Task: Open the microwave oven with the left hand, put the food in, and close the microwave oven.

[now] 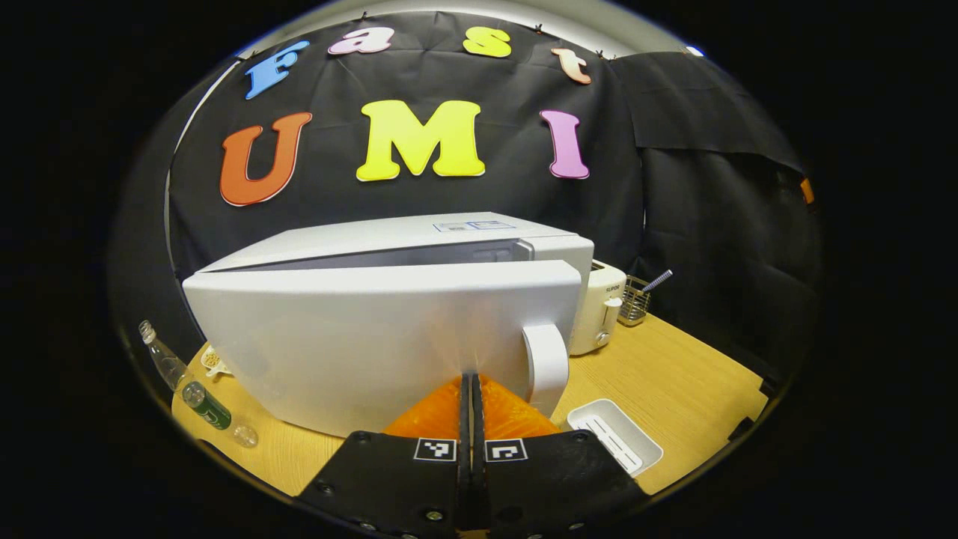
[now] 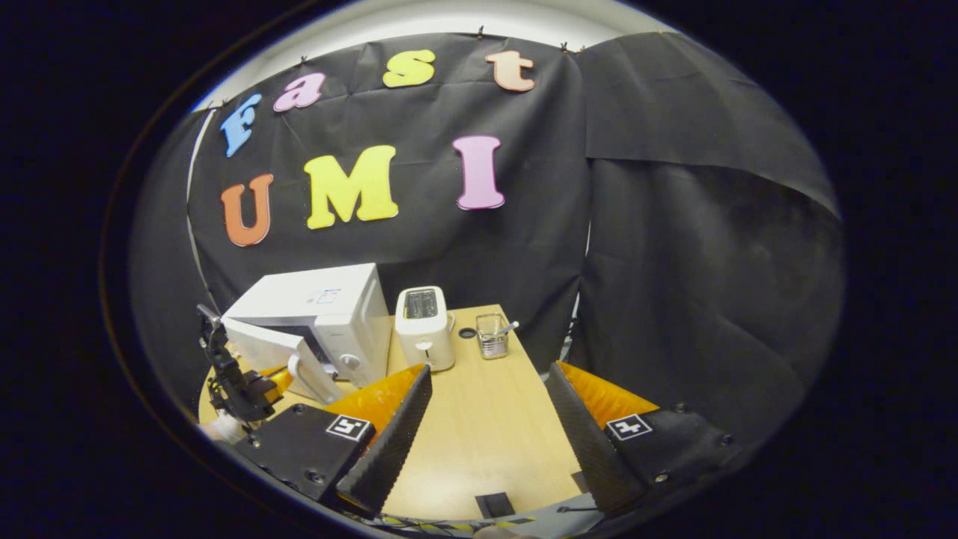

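Note:
The white microwave [image 1: 389, 239] stands on the wooden table with its door [image 1: 359, 344] ajar, hinged on the left. The door's curved handle [image 1: 546, 367] is at its right edge. My left gripper [image 1: 471, 380] is shut with nothing between its fingers, and its tips rest against the door's front just left of the handle. In the right gripper view, the left gripper [image 2: 251, 389] sits at the microwave [image 2: 314, 311] door [image 2: 262, 350]. My right gripper [image 2: 490, 408] hangs open and empty over the table, right of the microwave. The microwave's inside is hidden.
A white toaster [image 1: 599, 307] [image 2: 423, 326] stands right of the microwave, with a wire utensil basket [image 1: 635, 299] [image 2: 490, 335] beyond it. An empty white tray [image 1: 615, 436] lies near the front. Bottles [image 1: 196, 393] and a small dish [image 1: 213, 361] lie left of the microwave.

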Available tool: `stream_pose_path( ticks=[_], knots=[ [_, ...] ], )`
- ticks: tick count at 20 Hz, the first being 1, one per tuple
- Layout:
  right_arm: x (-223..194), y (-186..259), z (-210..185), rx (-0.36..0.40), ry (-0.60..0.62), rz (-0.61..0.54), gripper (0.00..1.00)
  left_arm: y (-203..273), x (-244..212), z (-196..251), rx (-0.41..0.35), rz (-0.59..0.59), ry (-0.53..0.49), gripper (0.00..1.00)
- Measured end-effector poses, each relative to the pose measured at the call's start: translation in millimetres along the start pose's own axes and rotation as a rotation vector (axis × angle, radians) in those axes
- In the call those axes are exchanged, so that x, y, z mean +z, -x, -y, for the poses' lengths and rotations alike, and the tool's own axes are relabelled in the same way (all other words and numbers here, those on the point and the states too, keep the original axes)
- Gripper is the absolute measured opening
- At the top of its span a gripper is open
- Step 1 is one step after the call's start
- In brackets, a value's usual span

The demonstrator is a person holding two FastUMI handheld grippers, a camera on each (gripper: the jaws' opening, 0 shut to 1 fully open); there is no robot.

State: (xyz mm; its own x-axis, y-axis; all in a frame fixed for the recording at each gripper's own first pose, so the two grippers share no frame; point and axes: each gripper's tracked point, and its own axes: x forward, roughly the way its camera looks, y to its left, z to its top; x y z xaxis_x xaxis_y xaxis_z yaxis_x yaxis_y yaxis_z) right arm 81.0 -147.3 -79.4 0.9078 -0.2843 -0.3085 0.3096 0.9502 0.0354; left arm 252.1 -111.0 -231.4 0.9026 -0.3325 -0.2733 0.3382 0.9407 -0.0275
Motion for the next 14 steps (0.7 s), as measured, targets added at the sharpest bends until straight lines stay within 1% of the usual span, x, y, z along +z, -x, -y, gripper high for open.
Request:
stream_pose_path(
  ticks=[3,4,5,6,7,8,9,10,11,13,14],
  knots=[
    [1.2,0.0,9.3,-0.005,-0.02,-0.002,0.99,-19.4,9.0,-0.2,0.013,0.002,0.001,0.0],
    [2.5,-2.1,12.4,-0.009,-0.02,-0.003,0.91,-25.3,11.6,-1.9,0.019,0.003,0.002,0.0],
    [2.9,-3.2,14.6,-0.009,-0.02,-0.006,0.91,-30.1,12.7,-1.9,0.025,0.001,0.006,0.0],
    [2.8,-4.5,16.8,-0.011,-0.02,-0.011,0.99,-34.0,13.0,-2.1,0.028,-0.003,0.012,0.0],
    [3.4,-5.4,18.6,-0.013,-0.021,-0.014,0.91,-37.7,15.0,-3.4,0.033,-0.009,0.017,0.0],
    [4.5,-5.4,19.5,-0.015,-0.021,-0.015,0.91,-39.9,14.4,-1.6,0.025,-0.015,0.026,0.0],
    [4.7,-4.8,21.0,-0.016,-0.021,-0.016,0.99,-39.5,14.0,0.3,0.023,-0.015,0.021,0.0],
    [4.7,-5.1,20.5,-0.013,-0.019,-0.019,0.91,-39.8,13.2,0.5,0.024,-0.014,0.005,0.0],
    [5.0,-4.7,21.1,-0.01,-0.014,-0.021,0.99,-41.2,15.6,0.7,0.027,-0.005,0.0,0.0],
    [5.8,-6.8,21.0,-0.008,-0.013,-0.024,0.99,-50.1,17.7,-1.5,0.047,-0.012,0.016,0.0],
    [7.5,-7.0,17.8,0.001,-0.015,-0.025,0.99,-53.8,20.5,0.4,0.041,-0.012,0.043,0.0]
  ],
)
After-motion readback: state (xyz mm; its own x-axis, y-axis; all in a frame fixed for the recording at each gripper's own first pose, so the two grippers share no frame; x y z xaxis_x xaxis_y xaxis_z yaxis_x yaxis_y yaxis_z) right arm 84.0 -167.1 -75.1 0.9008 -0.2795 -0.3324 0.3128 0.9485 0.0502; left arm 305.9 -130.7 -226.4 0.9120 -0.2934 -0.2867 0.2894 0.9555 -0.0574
